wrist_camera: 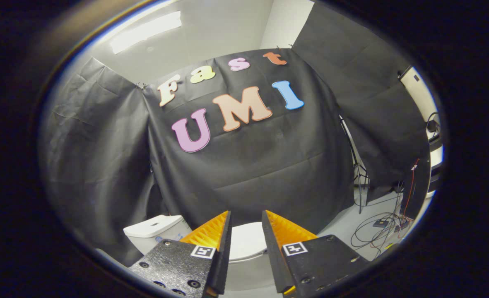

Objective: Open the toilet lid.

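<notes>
White and glossy, the closed toilet lid (246, 242) lay ahead of and below the gripper (246, 219), seen through the gap between its two fingers, with the cistern (155, 231) off to the left against the black cloth wall (248, 174). Its fingers stood parted by a narrow gap, holding nothing and, as far as I could judge, touching nothing.

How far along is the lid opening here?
Done: only the approach. The claw is open and empty, aimed at the white toilet lid, which shows between and beyond its fingers and looks still closed and flat. The white ceramic tank sits to the left behind it. In hand: nothing gripped, no contact visible. Left: reach the lid's edge, catch it and swing it up.
</notes>
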Demonstrator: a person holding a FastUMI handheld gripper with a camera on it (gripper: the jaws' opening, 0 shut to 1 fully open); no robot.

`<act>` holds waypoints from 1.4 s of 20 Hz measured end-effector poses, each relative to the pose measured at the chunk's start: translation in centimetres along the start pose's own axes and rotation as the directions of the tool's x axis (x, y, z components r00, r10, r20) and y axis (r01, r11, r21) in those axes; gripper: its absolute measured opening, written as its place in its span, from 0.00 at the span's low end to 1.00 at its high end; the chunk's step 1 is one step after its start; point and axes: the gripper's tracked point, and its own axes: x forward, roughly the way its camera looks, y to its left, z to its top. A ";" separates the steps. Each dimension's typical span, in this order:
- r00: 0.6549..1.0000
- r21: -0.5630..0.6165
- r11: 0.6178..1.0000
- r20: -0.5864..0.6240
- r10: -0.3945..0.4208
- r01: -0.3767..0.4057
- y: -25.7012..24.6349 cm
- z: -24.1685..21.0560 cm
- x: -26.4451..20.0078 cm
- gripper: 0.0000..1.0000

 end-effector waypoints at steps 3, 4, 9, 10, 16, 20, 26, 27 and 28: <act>0.997 -0.018 0.997 0.029 -0.070 0.071 -1.0 0.5 0.0 0.45; 0.996 -0.029 0.997 0.039 -0.074 0.076 -0.7 0.7 -0.2 0.46; 0.991 -0.043 0.993 0.083 -0.104 0.108 -1.1 1.7 -0.6 0.54; 0.989 -0.035 0.992 0.089 -0.118 0.121 -1.5 1.8 -0.6 0.57; 0.979 -0.001 0.984 0.100 -0.175 0.176 -2.4 2.0 -1.1 0.68; 0.980 0.018 0.988 0.125 -0.155 0.154 -2.2 2.5 -1.0 0.69; 0.978 0.133 0.984 0.154 -0.138 0.118 -3.0 2.4 -0.4 0.69; 0.979 0.158 0.981 0.147 -0.141 0.117 -3.3 2.0 -0.2 0.69; 0.980 0.187 0.976 0.142 -0.142 0.115 -3.6 1.5 0.2 0.69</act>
